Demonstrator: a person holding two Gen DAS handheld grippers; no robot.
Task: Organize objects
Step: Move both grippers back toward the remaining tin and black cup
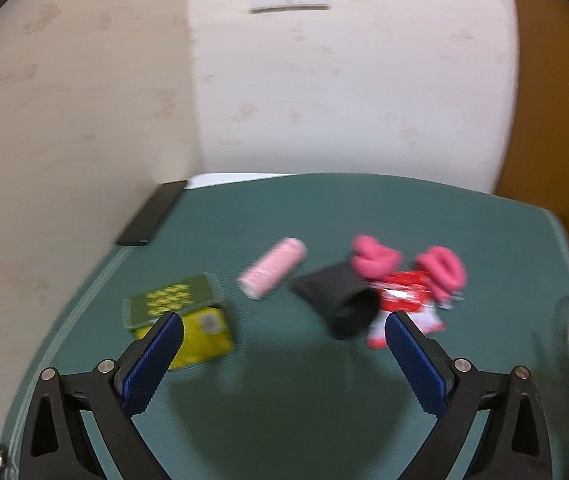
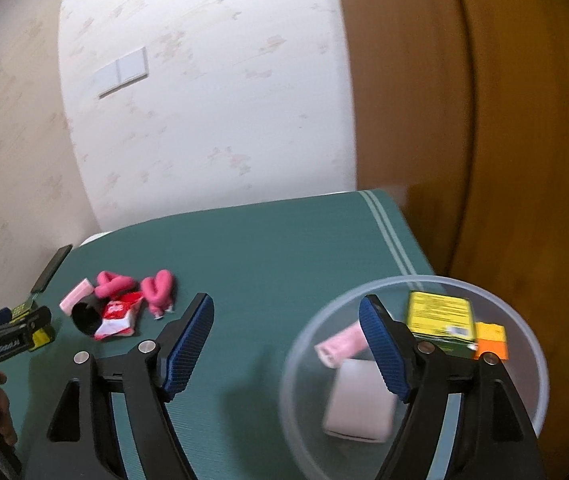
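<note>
two claws wide, empty; left gripper (image 1: 284, 330) nearer the pink roll (image 1: 272, 268), just ahead, long axis diagonal; right gripper (image 2: 286, 320) over bowl (image 2: 524, 320).

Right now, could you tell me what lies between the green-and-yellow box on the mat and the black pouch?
A pink roll lies between the green-and-yellow box and the black pouch, slightly farther back; the left wrist view shows it.

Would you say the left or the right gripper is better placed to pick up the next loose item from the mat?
Left, probably. The left gripper is open and faces the yellow-green box and pink roll, while the right gripper, open and empty, is over the clear bowl.
</note>
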